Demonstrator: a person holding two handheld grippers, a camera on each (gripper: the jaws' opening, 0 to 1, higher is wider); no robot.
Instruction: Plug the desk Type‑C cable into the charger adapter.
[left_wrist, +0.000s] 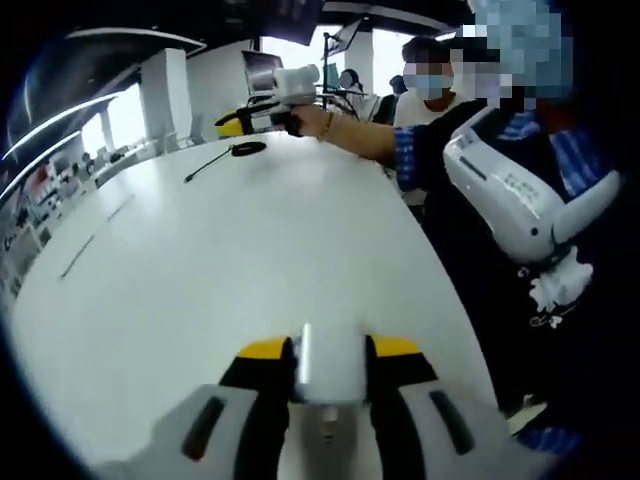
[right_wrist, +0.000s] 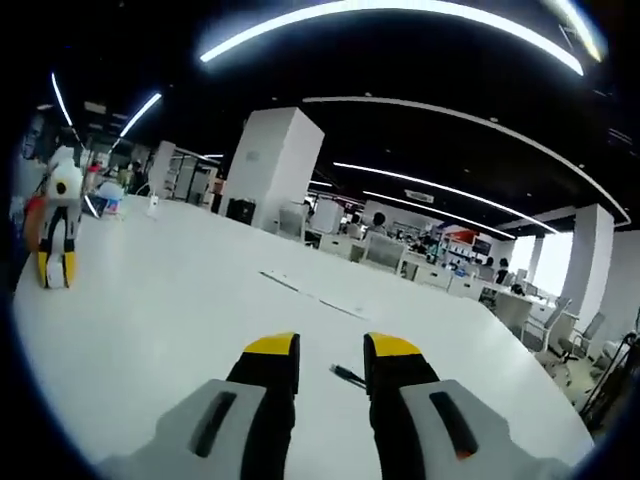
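White desk (left_wrist: 200, 260) stretches through an open office with ceiling light strips. Seen from the left gripper view, the left gripper (left_wrist: 330, 352) clamps a white charger adapter (left_wrist: 328, 365) between its yellow-tipped jaws, and the black cable (left_wrist: 228, 155) lies coiled far across the desk beside the right gripper (left_wrist: 232, 122) in a person's hand. From the right gripper view, the right gripper's jaws stand apart, the cable's plug (right_wrist: 347, 375) on the desk between them.
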